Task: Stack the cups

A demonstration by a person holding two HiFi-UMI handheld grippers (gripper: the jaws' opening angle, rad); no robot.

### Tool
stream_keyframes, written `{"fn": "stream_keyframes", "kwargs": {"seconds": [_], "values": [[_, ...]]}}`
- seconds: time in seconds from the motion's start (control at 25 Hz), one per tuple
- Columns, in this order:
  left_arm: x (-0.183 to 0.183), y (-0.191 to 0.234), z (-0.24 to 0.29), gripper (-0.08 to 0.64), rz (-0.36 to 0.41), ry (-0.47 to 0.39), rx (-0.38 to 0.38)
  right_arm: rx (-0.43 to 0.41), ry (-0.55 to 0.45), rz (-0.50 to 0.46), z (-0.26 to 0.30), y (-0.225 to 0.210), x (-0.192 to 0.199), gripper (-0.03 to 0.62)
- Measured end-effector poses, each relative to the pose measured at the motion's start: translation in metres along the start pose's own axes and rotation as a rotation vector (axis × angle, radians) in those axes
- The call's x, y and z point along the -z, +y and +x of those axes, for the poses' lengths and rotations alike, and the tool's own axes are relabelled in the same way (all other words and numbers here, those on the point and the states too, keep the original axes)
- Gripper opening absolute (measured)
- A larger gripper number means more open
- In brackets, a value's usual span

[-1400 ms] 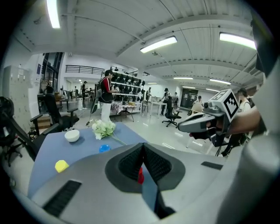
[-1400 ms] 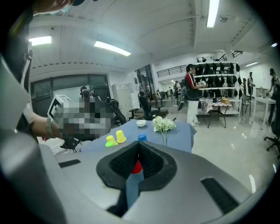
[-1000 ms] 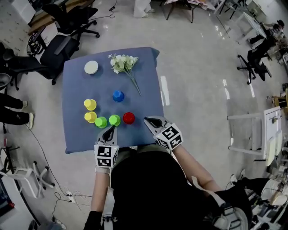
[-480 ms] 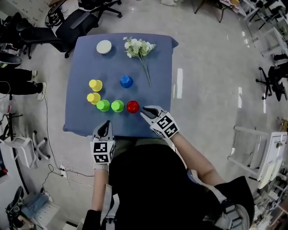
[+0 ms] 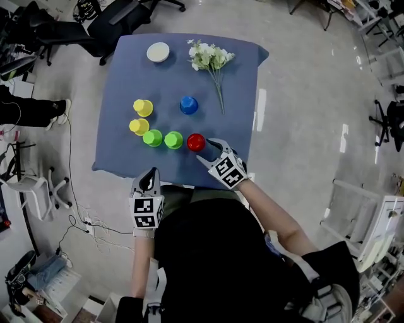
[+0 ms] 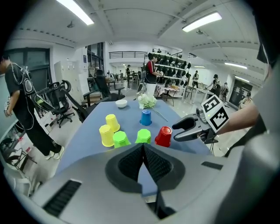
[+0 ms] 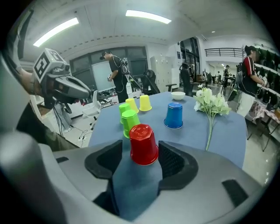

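Observation:
Several upturned cups stand on the blue cloth: a red cup (image 5: 196, 142), two green cups (image 5: 173, 140) (image 5: 152, 137), two yellow cups (image 5: 139, 126) (image 5: 143, 107) and a blue cup (image 5: 189, 105) farther back. My right gripper (image 5: 206, 150) is at the red cup (image 7: 143, 144), which stands on the cloth between the jaws. Those jaws are opening and their pads do not press on it. My left gripper (image 5: 149, 182) hovers at the table's near edge, shut and empty, its jaws meeting (image 6: 143, 151) in front of the green cups (image 6: 143, 136).
A white bowl (image 5: 158, 52) and a bunch of white flowers (image 5: 211, 58) lie at the far end of the table (image 5: 113, 158). Office chairs (image 5: 120, 19) and a person's legs (image 5: 31, 112) are beyond its left side.
My right gripper has moved forward to the red cup and its jaws have spread from shut to wide around it. The left gripper stays shut by the near edge.

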State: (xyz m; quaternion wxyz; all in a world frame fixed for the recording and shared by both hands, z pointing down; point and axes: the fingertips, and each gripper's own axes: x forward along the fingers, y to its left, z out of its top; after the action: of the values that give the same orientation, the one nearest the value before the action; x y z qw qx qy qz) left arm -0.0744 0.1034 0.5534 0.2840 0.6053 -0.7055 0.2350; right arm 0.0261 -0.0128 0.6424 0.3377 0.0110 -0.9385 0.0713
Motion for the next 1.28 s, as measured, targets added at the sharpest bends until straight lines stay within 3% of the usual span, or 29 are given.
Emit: {"fn": "stream_keyframes", "kwargs": {"seconds": [0.36, 0.52, 1.04, 1.28], "values": [[0.01, 0.027, -0.002, 0.009, 0.003, 0.035, 0.012, 0.064, 0.07, -0.038, 0.03, -0.003, 0.007, 0.268], [0.011, 0.038, 0.002, 0.009, 0.0, 0.049, 0.021, 0.107, 0.078, -0.044, 0.035, -0.007, 0.004, 0.221], [-0.004, 0.057, 0.017, 0.011, 0.019, 0.011, 0.087, 0.094, 0.106, -0.017, 0.051, -0.002, -0.003, 0.227], [-0.007, 0.066, 0.034, 0.011, 0.066, 0.011, 0.126, 0.095, 0.127, 0.057, 0.046, 0.0, 0.002, 0.268]]}}
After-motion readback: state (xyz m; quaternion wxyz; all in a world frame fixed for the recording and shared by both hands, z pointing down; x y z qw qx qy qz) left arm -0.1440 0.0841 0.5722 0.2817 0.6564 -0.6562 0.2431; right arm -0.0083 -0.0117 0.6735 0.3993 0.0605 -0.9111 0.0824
